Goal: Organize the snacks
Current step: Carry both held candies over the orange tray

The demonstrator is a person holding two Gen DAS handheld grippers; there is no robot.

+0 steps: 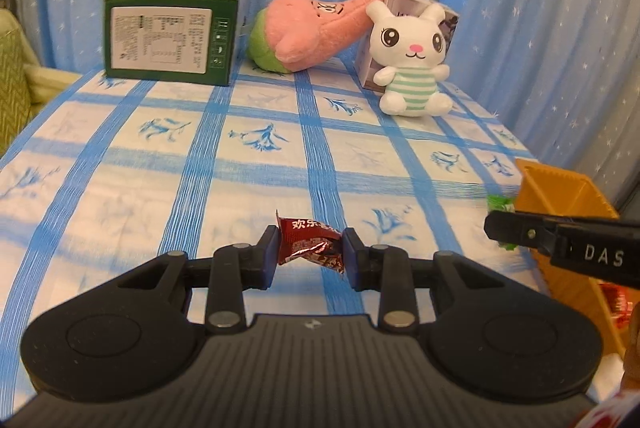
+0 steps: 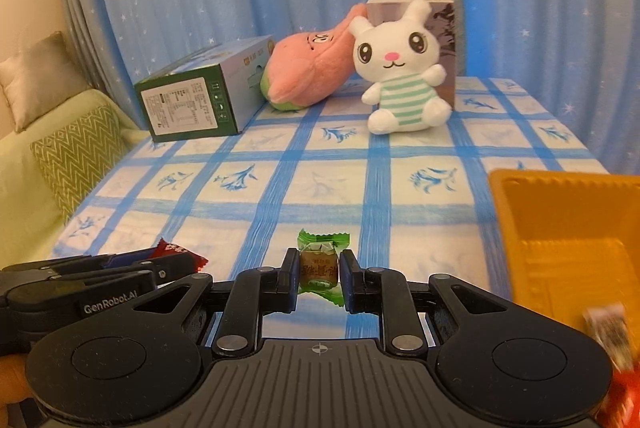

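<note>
My left gripper [image 1: 310,248] is shut on a red-wrapped candy [image 1: 310,242] and holds it above the blue checked tablecloth [image 1: 240,168]. My right gripper [image 2: 319,266] is shut on a green-wrapped candy [image 2: 320,260]. In the left wrist view the right gripper [image 1: 560,240] reaches in from the right beside an orange tray [image 1: 560,196]. In the right wrist view the left gripper [image 2: 120,280] lies at the left with the red candy [image 2: 176,252], and the orange tray [image 2: 568,228] sits at the right with snack packets [image 2: 608,328] near its front.
At the table's back stand a green box [image 1: 172,36], a pink plush [image 1: 312,28], a white bunny plush [image 1: 412,60] and a grey box [image 2: 440,36] behind it. A blue starred curtain hangs behind. A green sofa [image 2: 48,164] lies left of the table.
</note>
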